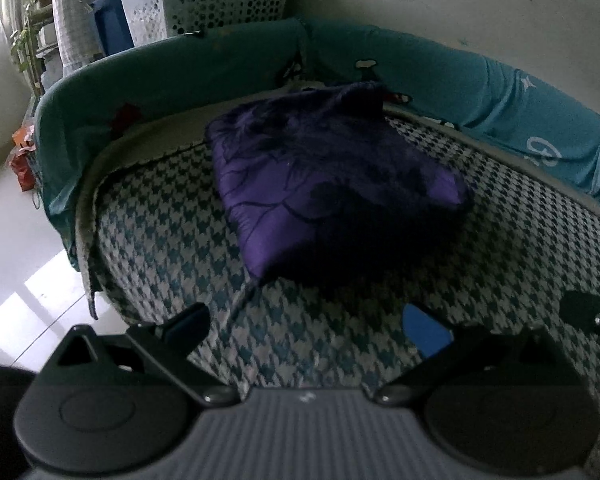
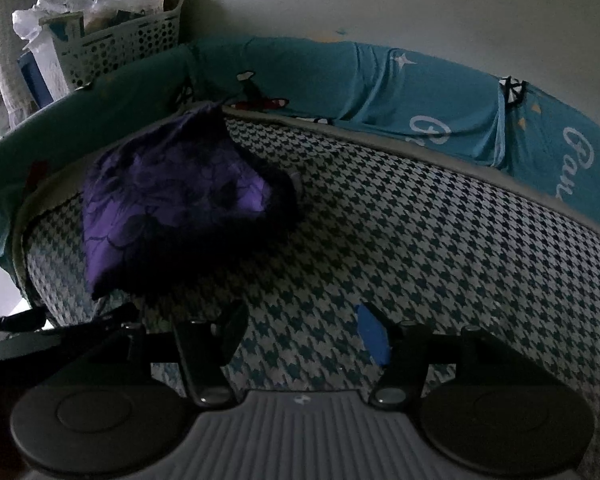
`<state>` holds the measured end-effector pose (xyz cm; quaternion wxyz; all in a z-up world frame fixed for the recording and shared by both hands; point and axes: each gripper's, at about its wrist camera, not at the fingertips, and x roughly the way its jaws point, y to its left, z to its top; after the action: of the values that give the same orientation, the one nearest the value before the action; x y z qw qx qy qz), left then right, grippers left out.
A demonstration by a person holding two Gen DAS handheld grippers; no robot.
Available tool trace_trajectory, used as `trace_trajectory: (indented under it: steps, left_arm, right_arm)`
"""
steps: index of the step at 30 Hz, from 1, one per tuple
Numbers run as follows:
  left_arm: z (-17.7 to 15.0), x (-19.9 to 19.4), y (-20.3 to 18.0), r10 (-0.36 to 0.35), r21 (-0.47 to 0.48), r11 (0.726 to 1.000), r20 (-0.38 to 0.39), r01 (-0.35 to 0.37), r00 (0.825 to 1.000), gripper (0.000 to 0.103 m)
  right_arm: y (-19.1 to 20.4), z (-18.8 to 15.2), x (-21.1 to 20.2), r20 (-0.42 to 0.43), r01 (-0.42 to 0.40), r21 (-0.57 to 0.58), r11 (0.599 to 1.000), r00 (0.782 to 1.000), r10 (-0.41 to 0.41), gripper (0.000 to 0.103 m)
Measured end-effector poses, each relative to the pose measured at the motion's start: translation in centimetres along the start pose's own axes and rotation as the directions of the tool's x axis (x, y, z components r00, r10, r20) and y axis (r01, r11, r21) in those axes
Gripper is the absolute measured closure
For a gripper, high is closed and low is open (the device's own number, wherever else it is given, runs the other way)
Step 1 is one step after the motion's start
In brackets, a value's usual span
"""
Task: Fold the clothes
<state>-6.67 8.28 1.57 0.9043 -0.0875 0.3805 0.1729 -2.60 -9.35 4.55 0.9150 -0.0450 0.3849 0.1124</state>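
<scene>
A purple garment point(image 1: 332, 184) with a dark line pattern lies folded into a compact bundle on the houndstooth-patterned cushion point(image 1: 172, 248). In the right wrist view the same purple garment point(image 2: 172, 204) sits to the left, near the cushion's back corner. My left gripper point(image 1: 308, 326) hovers just in front of the bundle, open, with nothing between its fingers. My right gripper point(image 2: 304, 332) is open too and empty, over bare cushion point(image 2: 440, 248) to the right of the bundle. Part of the left gripper point(image 2: 52, 332) shows at the lower left of the right wrist view.
A teal cloth-covered backrest point(image 1: 500, 112) wraps the cushion's far and left sides. Behind it stands a white perforated basket point(image 1: 224, 0) full of items, with a blue box point(image 1: 110, 24) beside it. Pale floor point(image 1: 16, 248) lies off the cushion's left edge. A plain wall point(image 2: 420, 4) rises behind.
</scene>
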Motion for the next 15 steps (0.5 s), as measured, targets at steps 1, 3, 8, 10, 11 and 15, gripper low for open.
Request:
trace_trajectory:
  steps: [1,3,8,10,11,15]
  left_arm:
    - [-0.1,-0.2,0.0,0.003,0.0,1.0,-0.001,-0.003,1.0,0.0]
    - [-0.3,-0.6,0.0,0.01,0.002,1.0,-0.005,-0.01,1.0,0.0]
    - [-0.7,-1.3,-0.1,0.015,0.0,1.0,-0.017,-0.015,1.0,0.0]
    - [-0.8,-1.7,-0.2,0.014,-0.001,1.0,-0.014,-0.014,1.0,0.0]
    - [-0.8,-1.9,-0.2,0.013,0.0,1.0,-0.013,-0.013,1.0,0.0]
    - [-0.8,-2.7,-0.2,0.019,0.0,1.0,-0.011,-0.019,1.0,0.0]
  right_arm:
    - [-0.1,0.0,-0.1,-0.001,0.001,-0.001,1.0,1.0,-0.001,0.042]
    - [-0.1,-0.1,-0.3,-0.003,0.003,-0.004,1.0,1.0,-0.003,0.042]
    - [-0.4,-0.3,-0.6,-0.011,0.002,-0.002,1.0,1.0,-0.002,0.042]
    - [-0.5,-0.4,-0.8,-0.015,-0.001,0.001,1.0,1.0,0.001,0.042]
    - [-0.5,-0.5,-0.9,-0.016,-0.002,0.003,1.0,1.0,0.002,0.041]
    - [-0.7,-0.6,-1.2,-0.015,-0.008,0.011,1.0,1.0,0.008,0.035]
